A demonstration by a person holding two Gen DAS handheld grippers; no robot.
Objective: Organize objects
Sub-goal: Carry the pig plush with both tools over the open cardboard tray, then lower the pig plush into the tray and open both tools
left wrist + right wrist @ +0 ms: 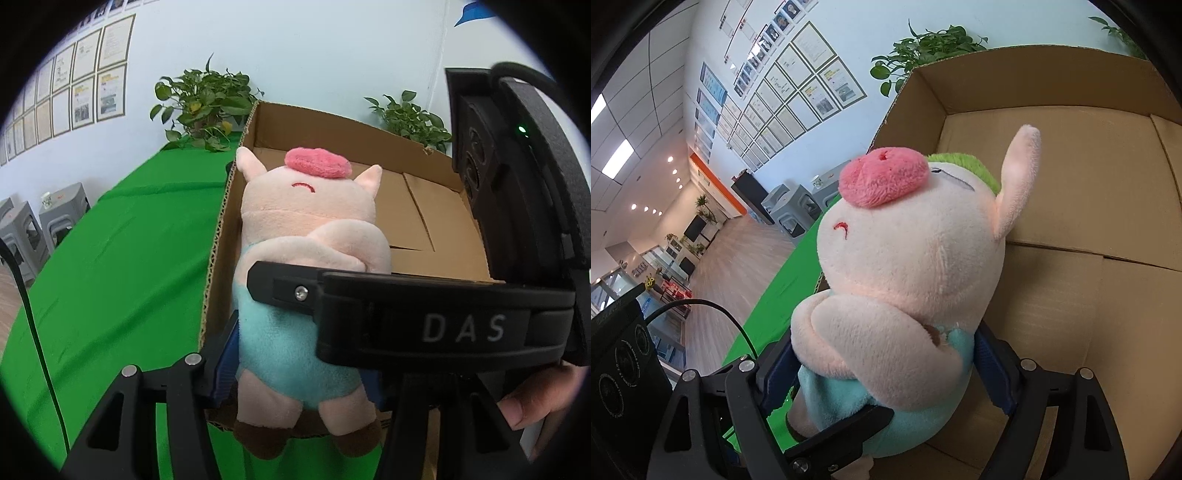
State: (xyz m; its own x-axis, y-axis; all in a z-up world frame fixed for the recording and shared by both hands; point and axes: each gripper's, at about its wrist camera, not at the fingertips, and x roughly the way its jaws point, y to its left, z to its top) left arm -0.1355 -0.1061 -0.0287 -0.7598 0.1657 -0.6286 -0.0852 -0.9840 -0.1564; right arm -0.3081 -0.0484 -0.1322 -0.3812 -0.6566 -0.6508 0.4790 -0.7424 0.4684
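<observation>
One pig (314, 240) — left gripper (299, 350) grasping; right gripper (886, 369) released, its view alone showing tuft (964, 166).

Pale blue wall (886, 44) covered in framed papers (798, 92), wood floor (738, 258), grey stools (62, 210), 2 leafy plants (203, 107), ceiling lights.

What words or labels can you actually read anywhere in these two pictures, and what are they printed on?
"DAS": pale letters on the black body of the right gripper, seen from the left wrist camera.
Framed sheets on the wall: print too small to read.
Round markings on the black device at lower left in the right wrist view: too blurred.
Plush pig, cardboard box: no text.
</observation>
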